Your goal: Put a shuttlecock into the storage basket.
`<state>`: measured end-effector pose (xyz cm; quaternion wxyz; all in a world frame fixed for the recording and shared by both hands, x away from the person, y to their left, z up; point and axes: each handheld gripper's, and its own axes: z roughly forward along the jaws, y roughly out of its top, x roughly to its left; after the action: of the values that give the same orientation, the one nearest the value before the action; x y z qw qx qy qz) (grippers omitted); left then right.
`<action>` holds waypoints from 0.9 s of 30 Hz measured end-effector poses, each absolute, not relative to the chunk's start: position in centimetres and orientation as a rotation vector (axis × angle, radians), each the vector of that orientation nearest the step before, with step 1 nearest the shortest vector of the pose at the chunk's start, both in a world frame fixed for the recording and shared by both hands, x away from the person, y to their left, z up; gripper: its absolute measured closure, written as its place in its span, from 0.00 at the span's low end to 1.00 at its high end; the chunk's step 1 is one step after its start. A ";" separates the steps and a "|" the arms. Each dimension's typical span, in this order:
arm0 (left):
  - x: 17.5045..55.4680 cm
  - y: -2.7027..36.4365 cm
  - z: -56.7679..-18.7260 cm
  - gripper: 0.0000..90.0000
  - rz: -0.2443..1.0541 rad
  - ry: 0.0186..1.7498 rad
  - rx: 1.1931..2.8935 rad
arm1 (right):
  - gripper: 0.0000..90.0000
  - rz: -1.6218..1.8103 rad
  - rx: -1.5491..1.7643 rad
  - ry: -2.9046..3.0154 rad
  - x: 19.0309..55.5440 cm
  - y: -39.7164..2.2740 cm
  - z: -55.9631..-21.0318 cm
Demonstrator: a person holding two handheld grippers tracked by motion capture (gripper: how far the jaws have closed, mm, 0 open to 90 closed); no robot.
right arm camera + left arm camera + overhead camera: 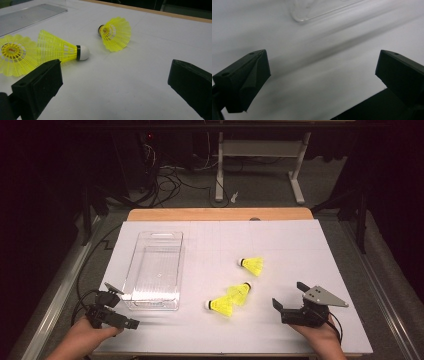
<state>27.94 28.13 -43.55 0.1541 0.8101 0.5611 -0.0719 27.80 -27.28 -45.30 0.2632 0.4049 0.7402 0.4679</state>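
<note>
Going left to right here: I'm holding the left gripper [118, 316] low at the near-left corner of the counter [300, 250], jaws spread wide and carrying nothing, just beside the near end of the clear bin [154, 270]. The bin is sitting empty as far as I'm seeing, so nothing is packed yet and I'd say the job is barely getting going.

Moving right, all three yellow shuttlecocks are lying loose on the counter. The near one [220, 305] and the middle one [239, 293] are touching or overlapping, right of the bin's near end, and the far one [252, 265] is lying apart, a bit farther back. In the right gripper view, the middle one [58, 50] is pointing its white cork toward the far one [115, 33].

On the right, I'm hovering the right gripper [287, 307] near the pair, jaws released and gripping nothing. My guess is all three still need picking up and dropping into the bin.

Writing-wise, there's a small reddish mark inside the skirts of two shuttlecocks, but it's too tiny for me to read.
</note>
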 end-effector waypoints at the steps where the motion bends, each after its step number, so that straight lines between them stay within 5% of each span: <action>1: 27.7 28.0 -43.8 0.01 -0.223 1.602 2.321 | 0.00 1.259 1.108 2.002 27.6 -27.7 -45.1; 27: 27.0 24.4 -43.4 0.01 -0.289 1.479 2.496 | 0.00 1.291 1.087 1.993 26.2 -27.9 -45.8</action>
<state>26.98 24.36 -43.40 0.1127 0.8507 0.5039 -0.0984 26.17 -27.95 -45.77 0.2618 0.4015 0.7366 0.4772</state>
